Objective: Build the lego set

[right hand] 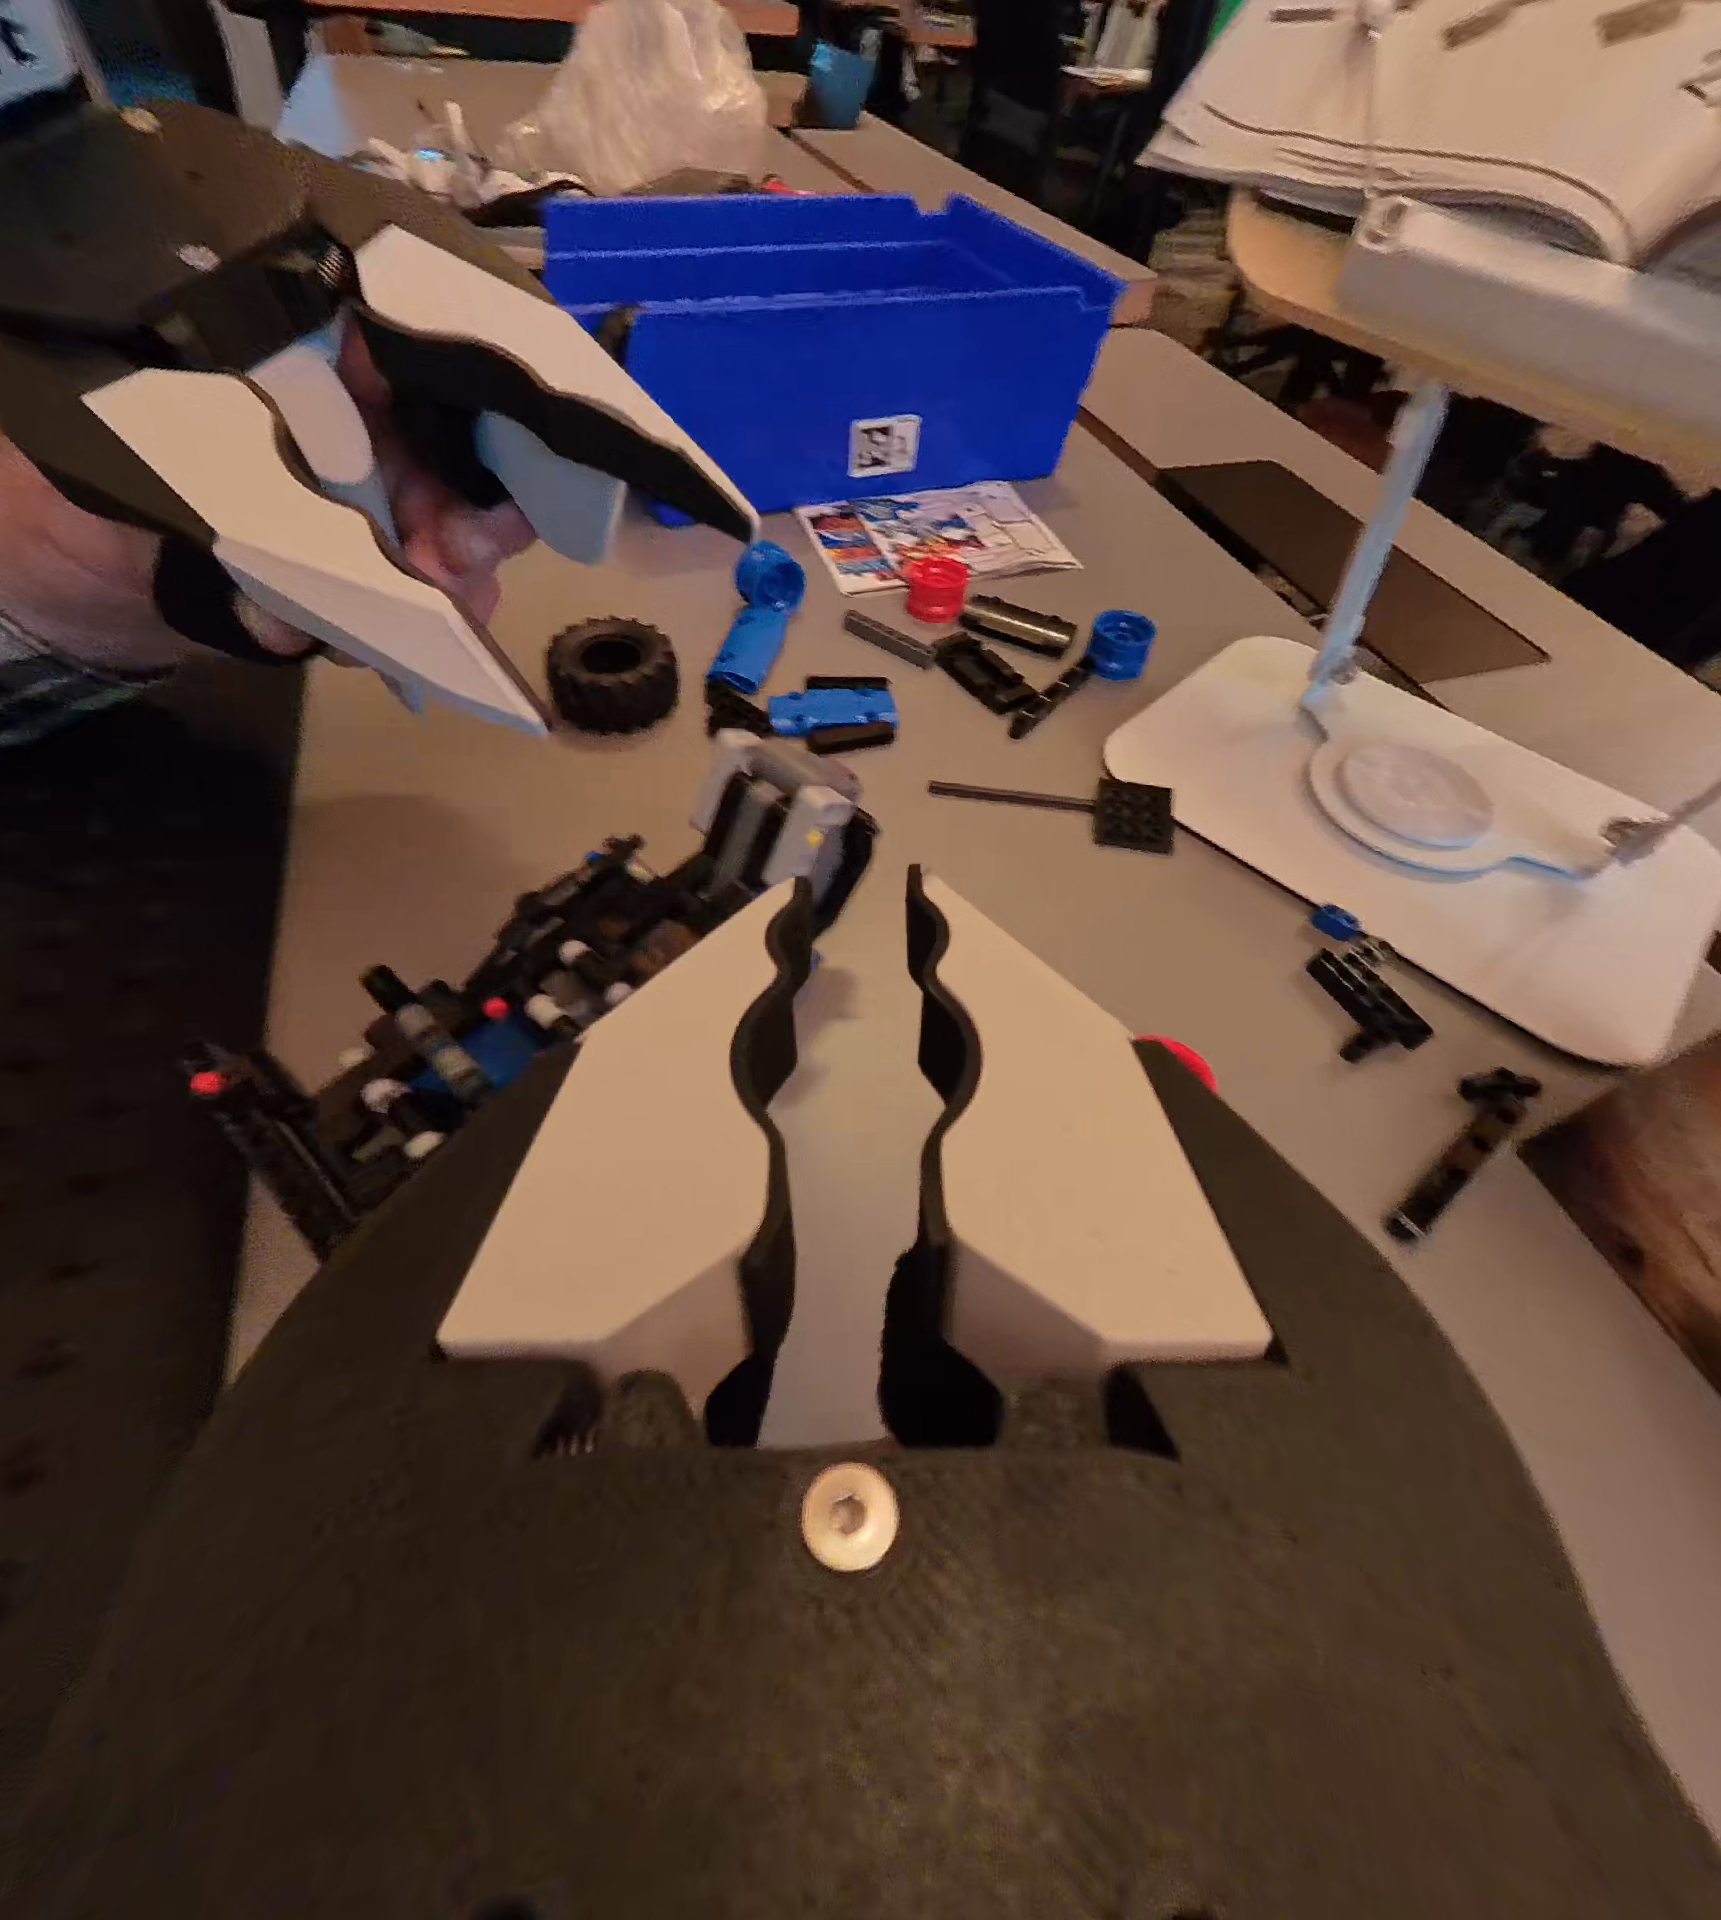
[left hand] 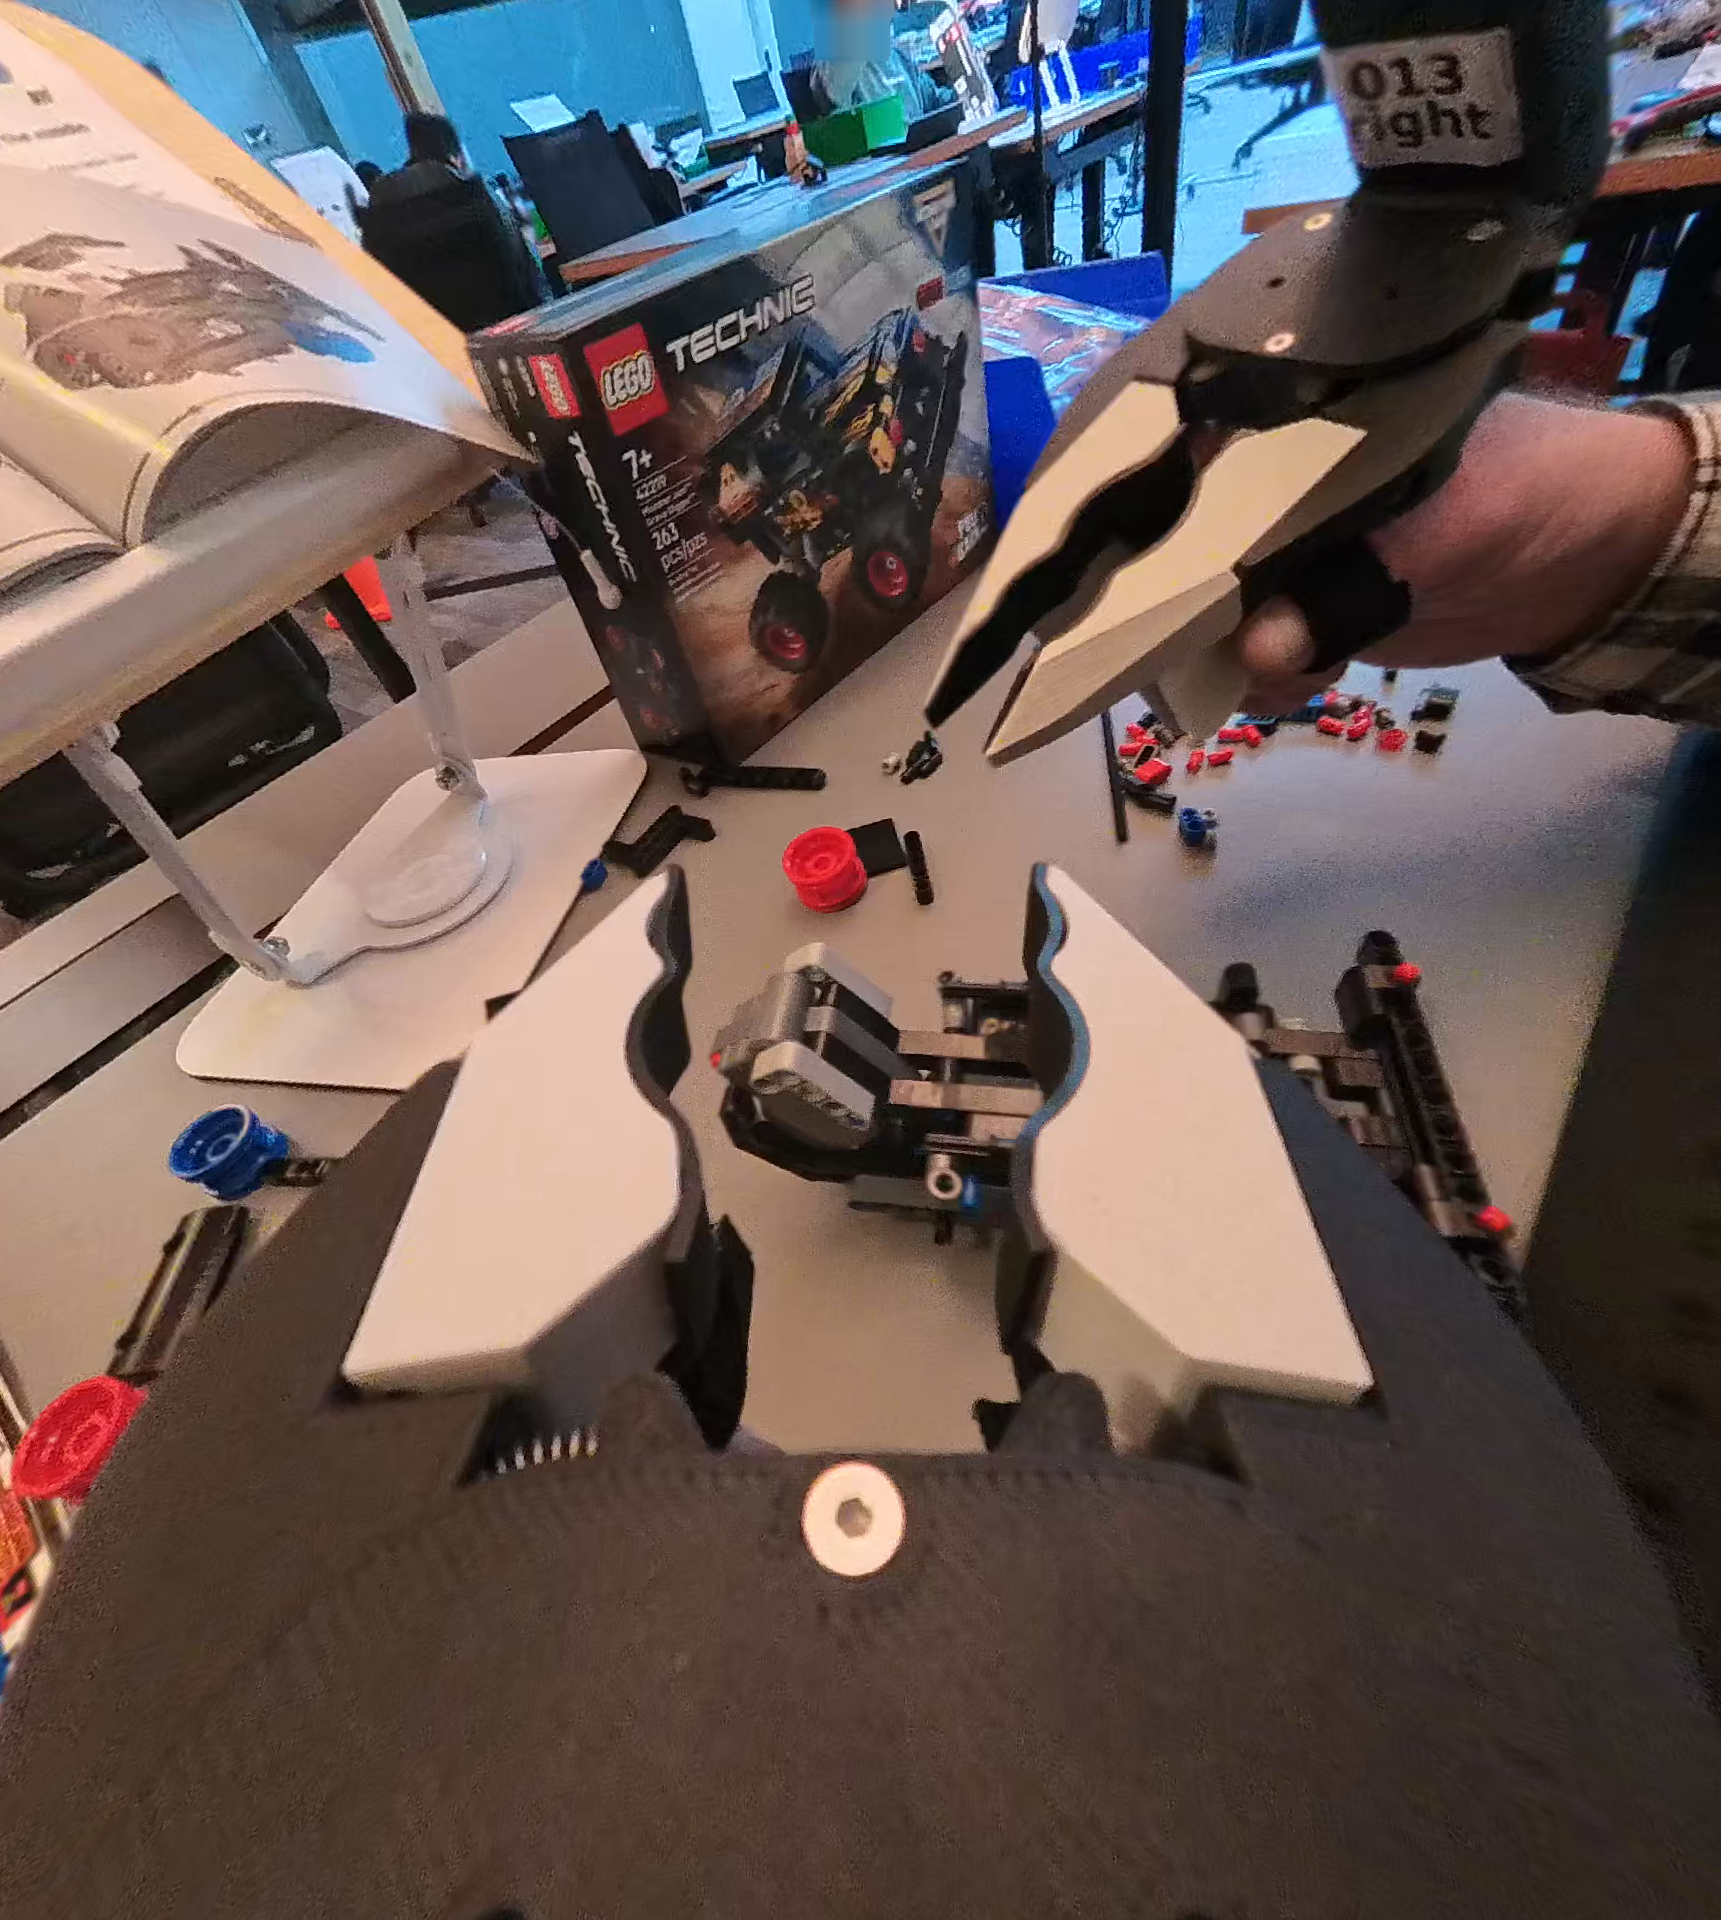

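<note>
On the pale grey counter [left hand: 1303, 935], the half-built black-and-grey lego chassis [left hand: 939, 1091] lies below the wide-spread, empty left gripper [left hand: 856, 894]. The right gripper [left hand: 960, 732], narrowly parted and empty, hovers beyond it.

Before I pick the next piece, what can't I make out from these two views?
- Chassis: near side hidden behind the left claw in the left view; its middle behind the right claw in the right view.
- Booklet: cut off by the frame, page blurred, step unreadable.
- Red pins: too small to sort in the left view.
</note>
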Motion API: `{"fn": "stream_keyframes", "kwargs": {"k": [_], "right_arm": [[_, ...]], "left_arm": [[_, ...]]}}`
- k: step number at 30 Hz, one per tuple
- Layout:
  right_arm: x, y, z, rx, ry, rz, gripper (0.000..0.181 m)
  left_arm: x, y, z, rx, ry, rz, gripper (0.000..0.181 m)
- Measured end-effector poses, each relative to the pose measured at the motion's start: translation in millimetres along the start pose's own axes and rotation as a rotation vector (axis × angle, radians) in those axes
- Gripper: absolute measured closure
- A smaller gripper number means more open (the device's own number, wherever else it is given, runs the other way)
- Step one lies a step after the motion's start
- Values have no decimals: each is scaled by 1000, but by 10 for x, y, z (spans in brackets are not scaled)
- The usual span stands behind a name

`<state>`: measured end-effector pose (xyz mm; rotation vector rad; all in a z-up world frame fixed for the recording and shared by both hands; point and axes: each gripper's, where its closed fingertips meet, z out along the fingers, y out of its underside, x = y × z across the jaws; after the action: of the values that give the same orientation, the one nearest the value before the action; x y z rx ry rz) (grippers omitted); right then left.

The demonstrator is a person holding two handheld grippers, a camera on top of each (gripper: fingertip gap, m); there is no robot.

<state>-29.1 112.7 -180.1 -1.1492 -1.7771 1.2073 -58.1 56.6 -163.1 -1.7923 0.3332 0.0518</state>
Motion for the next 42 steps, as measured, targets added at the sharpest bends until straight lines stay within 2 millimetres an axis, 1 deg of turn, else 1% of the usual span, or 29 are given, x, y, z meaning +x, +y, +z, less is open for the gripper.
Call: {"fn": "stream_keyframes", "kwargs": {"k": [2, 4, 8, 10, 13, 17, 19, 24, 28, 29, 32, 34, 37, 39, 40, 42], "right_arm": [[140, 95, -35, -4, 63, -2, 164], [233, 168, -67, -7, 95, 11, 159], [249, 254, -57, -30, 88, 32, 152], [251, 310, -35, -62, 91, 13, 150], [259, 402, -7, -102, 93, 4, 148], [245, 382, -13, -84, 78, 21, 147], [237, 368, -19, -76, 71, 31, 147], [220, 390, -11, -91, 67, 19, 148], [211, 424, 6, -109, 64, 11, 148], [207, 430, 9, -113, 62, 10, 148], [195, 435, 10, -119, 60, 0, 148], [190, 430, 6, -120, 59, -4, 148], [192, 437, 4, -122, 57, -2, 148], [190, 447, 8, -126, 53, 2, 148], [188, 453, 12, -129, 52, 2, 148], [184, 459, 14, -132, 51, -2, 148]], "left_arm": [[-60, 41, 70, -15, 6, 1, 116], [-76, 123, 153, -35, 28, -11, 112], [-20, 346, 242, -88, 75, -66, 100], [-12, 388, 236, -98, 84, -81, 98], [13, 435, 234, -110, 120, -119, 98], [69, 566, 261, -158, 175, -164, 102], [50, 565, 254, -154, 170, -168, 106], [-58, 587, 214, -155, 114, -177, 127], [-85, 656, 209, -189, 79, -152, 150], [-98, 680, 213, -200, 65, -146, 154], [-102, 675, 238, -203, 53, -147, 155], [-125, 671, 256, -204, 40, -140, 149], [-119, 670, 297, -216, 52, -128, 126], [-96, 681, 338, -241, 79, -87, 116], [-85, 682, 356, -251, 90, -71, 117], [-97, 691, 391, -257, 92, -75, 124]]}}
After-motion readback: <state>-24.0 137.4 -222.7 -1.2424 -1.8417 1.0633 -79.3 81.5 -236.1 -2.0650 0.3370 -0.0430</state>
